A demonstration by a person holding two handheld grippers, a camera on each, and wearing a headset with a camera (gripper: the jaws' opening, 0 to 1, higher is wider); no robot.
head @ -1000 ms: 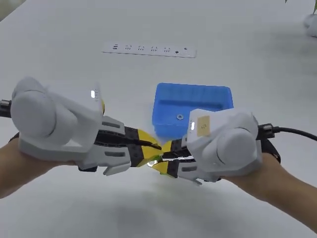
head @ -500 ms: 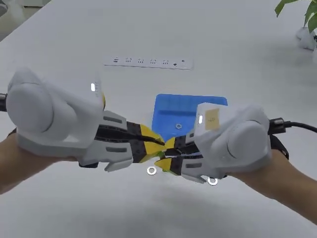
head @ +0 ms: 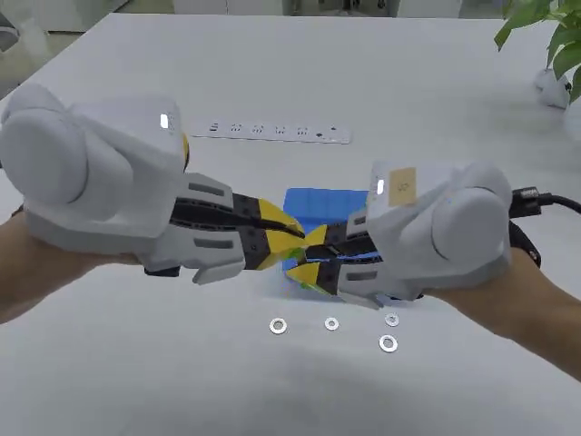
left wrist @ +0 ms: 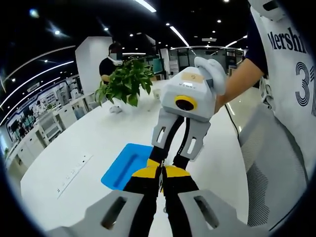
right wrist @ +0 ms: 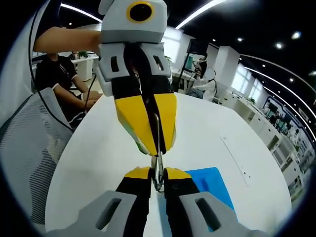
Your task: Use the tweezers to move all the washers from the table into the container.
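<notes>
Head view bright and even, lit from above; the white table [head: 381, 91] looks washed out, with a soft grey shadow on its near part; detail slightly soft. Both gripper views bend strongly toward the edges; strip lights [left wrist: 146, 5] overhead glare as streaks against a dark ceiling; far room dim, blurred.

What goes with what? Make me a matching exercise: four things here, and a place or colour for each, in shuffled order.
Things:
1 washers
2 container
3 power strip
4 plant

Places or colours:
a far right corner
b white, beyond the container
c blue, in the middle
d nearest the viewer, lying loose

Pairs: 1-d, 2-c, 3-b, 4-a.
</notes>
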